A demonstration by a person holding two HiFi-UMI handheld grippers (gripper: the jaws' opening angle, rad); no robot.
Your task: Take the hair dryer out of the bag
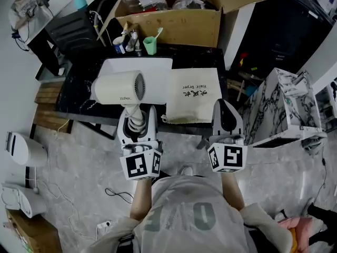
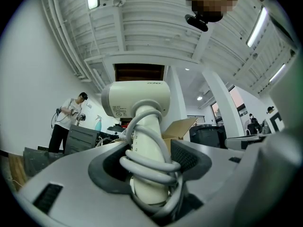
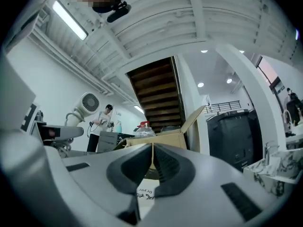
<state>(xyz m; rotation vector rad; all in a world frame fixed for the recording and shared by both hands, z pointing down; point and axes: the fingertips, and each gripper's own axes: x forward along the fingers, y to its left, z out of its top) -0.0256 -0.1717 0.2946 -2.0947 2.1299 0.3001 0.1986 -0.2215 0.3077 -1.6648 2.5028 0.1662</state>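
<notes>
My left gripper (image 1: 137, 121) holds a cream hair dryer (image 1: 120, 87) by its handle, which has a grey cord coiled round it (image 2: 149, 162). The dryer's barrel lies level above the table, its grille facing right. In the left gripper view the handle stands upright between the jaws, barrel on top (image 2: 137, 98). A flat cream drawstring bag (image 1: 192, 95) with printed lettering lies on the dark table to the dryer's right. My right gripper (image 1: 226, 115) hovers at the bag's near right corner, jaws shut with nothing between them (image 3: 152, 167). The dryer shows far left in the right gripper view (image 3: 86, 105).
A white tray (image 1: 138, 64) lies behind the dryer. A green cup (image 1: 150, 45) and small bottles stand by an open cardboard box (image 1: 171, 17) at the back. A marble-patterned cabinet (image 1: 287, 107) is to the right. A person stands far off at the upper left (image 1: 23, 9).
</notes>
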